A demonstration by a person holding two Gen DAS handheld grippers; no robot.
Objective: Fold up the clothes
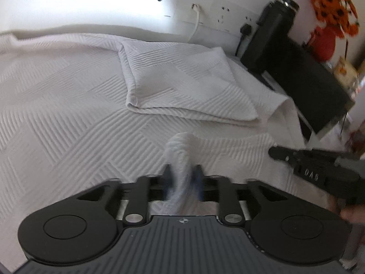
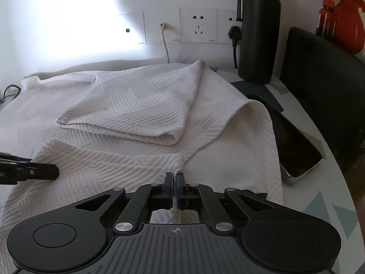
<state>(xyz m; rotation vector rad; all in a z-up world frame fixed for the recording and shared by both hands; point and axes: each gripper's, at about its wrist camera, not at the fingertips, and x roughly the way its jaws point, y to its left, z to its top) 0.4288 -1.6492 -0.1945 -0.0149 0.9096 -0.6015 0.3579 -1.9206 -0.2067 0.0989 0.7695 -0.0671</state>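
Observation:
A white ribbed garment (image 1: 68,96) (image 2: 127,159) lies spread over the table, with one part folded back on top (image 1: 173,84) (image 2: 136,109). My left gripper (image 1: 182,178) is shut on a bunched, raised edge of the white garment (image 1: 180,150), blurred in the left wrist view. My right gripper (image 2: 175,178) is shut on a thin pinch of the garment's near edge (image 2: 178,166). The right gripper (image 1: 319,171) shows at the right in the left wrist view. In the right wrist view the left gripper's finger (image 2: 34,171) reaches in from the left.
A black bottle (image 2: 259,29) (image 1: 271,32) stands at the wall by the sockets (image 2: 198,25). A phone (image 2: 294,146) lies face up beside the garment, next to a dark chair back (image 2: 324,86). An orange vase (image 2: 349,27) (image 1: 324,43) stands far right. The table edge (image 2: 342,182) curves at the right.

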